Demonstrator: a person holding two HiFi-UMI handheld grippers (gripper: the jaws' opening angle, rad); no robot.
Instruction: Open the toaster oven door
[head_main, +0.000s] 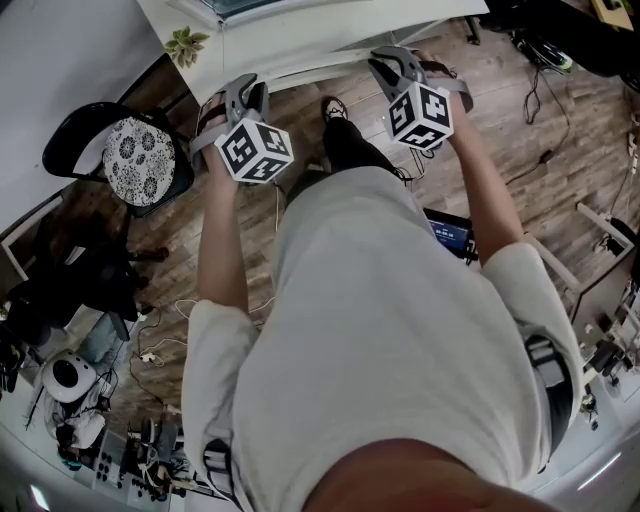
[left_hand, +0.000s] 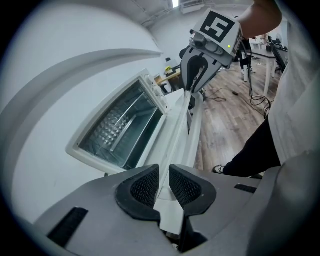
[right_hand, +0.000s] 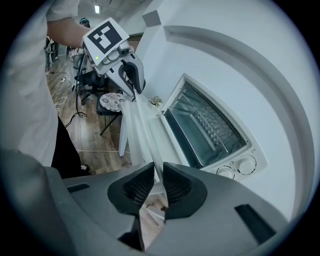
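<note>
The white toaster oven (left_hand: 117, 132) (right_hand: 207, 132) sits on a white table (head_main: 300, 45), hidden in the head view. Its door (left_hand: 170, 107) (right_hand: 150, 132) is folded down, showing the rack and metal cavity. The door's long white handle bar (left_hand: 176, 145) (right_hand: 134, 122) runs between both grippers. My left gripper (left_hand: 164, 182) (head_main: 252, 92) is shut on one end of the bar, the bar filling the gap between its pads. At the other end my right gripper (right_hand: 159, 182) (head_main: 392, 62) is shut on it too. Each gripper shows in the other's view, left gripper (right_hand: 131, 75), right gripper (left_hand: 197, 75).
Two knobs (right_hand: 245, 164) sit on the oven's front panel. A small plant (head_main: 186, 43) stands on the table corner. A black chair with a patterned cushion (head_main: 140, 160) is at the left on the wooden floor, with cables and equipment around. My own body fills the lower head view.
</note>
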